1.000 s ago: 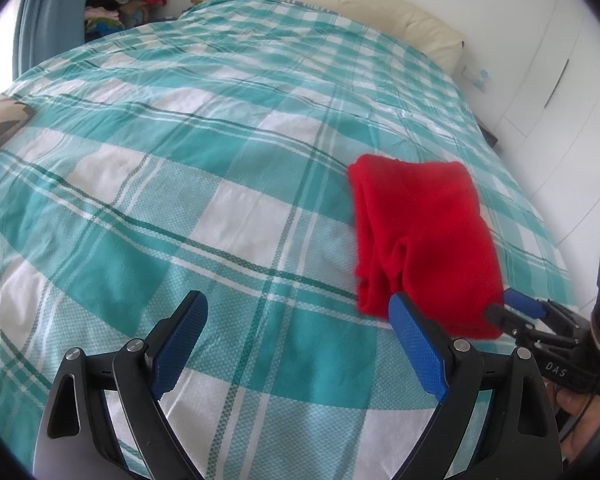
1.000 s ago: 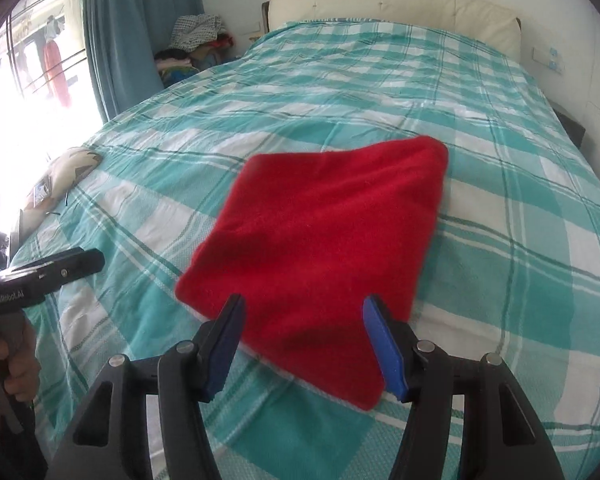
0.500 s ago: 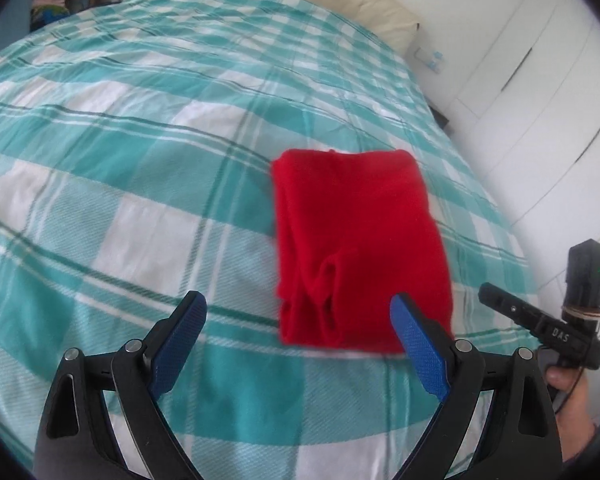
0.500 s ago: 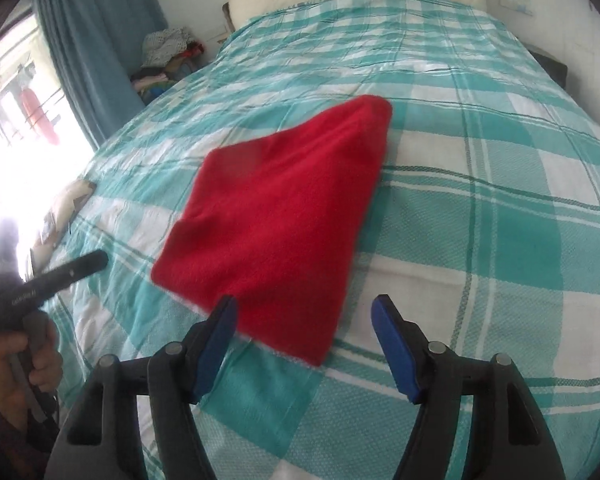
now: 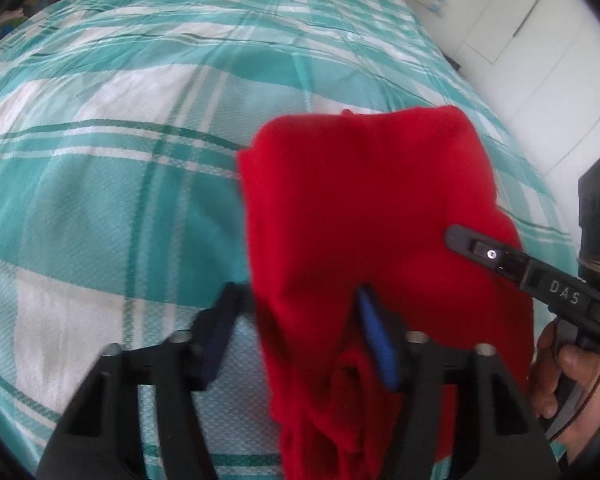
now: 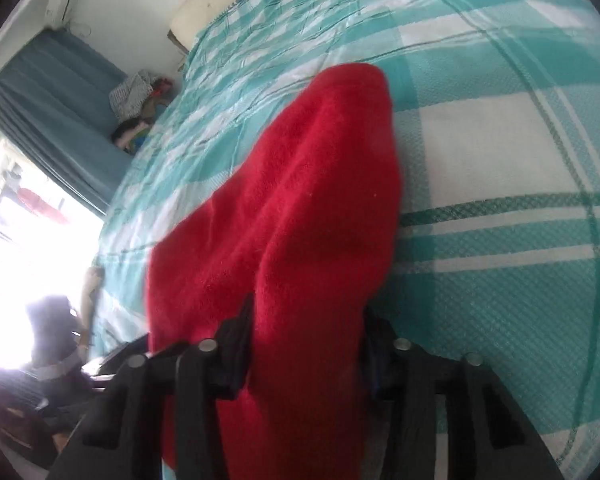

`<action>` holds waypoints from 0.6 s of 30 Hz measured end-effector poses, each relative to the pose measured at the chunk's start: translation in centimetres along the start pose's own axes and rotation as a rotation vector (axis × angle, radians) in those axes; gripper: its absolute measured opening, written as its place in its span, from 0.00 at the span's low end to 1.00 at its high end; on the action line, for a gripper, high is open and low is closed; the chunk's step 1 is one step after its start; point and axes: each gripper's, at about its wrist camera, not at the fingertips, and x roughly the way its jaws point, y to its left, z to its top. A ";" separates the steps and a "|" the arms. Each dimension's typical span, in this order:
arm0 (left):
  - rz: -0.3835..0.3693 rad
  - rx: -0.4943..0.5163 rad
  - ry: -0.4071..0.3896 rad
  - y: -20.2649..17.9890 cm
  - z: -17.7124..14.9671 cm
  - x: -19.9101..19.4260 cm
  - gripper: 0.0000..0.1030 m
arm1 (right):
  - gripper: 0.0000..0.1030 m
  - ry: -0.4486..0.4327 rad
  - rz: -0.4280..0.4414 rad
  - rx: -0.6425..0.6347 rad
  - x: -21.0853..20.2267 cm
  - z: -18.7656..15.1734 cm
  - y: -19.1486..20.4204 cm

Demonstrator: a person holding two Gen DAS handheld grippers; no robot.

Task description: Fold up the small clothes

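Red garment (image 5: 364, 216) on checked bedspread (image 5: 112, 200), lower centre of frame. Our left gripper (image 5: 296, 336) and right gripper (image 6: 308, 344) closing jaws around near edge. Soft, light, limp fleece; we pinch corners.

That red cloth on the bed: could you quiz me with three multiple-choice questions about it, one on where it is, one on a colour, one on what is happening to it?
1. Where is the red cloth?
A. on the checked bedspread
B. on the floor
C. on a chair

2. What colours is the bedspread?
A. yellow and black
B. teal and white
C. plain grey

3. What is between the fingers of the left tool and the right tool?
A. nothing
B. a pillow
C. the red cloth

Answers:
1 A, the cloth rests on the bedspread.
2 B, teal and white checks surround it.
3 C, each tool's closing jaws have red fabric bunched between them.
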 end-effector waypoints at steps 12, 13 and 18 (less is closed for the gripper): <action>0.003 0.071 -0.237 -2.1 3.3 -13.7 0.16 | 0.24 -0.320 0.007 -0.262 -10.7 2.4 9.9; -0.003 0.072 -0.238 -2.1 3.4 -14.5 0.17 | 0.24 -0.326 0.027 -0.257 -11.3 2.9 10.3; 0.084 0.060 -0.177 -0.5 0.9 -12.0 0.56 | 0.39 -0.238 0.045 -0.201 -10.1 3.0 9.5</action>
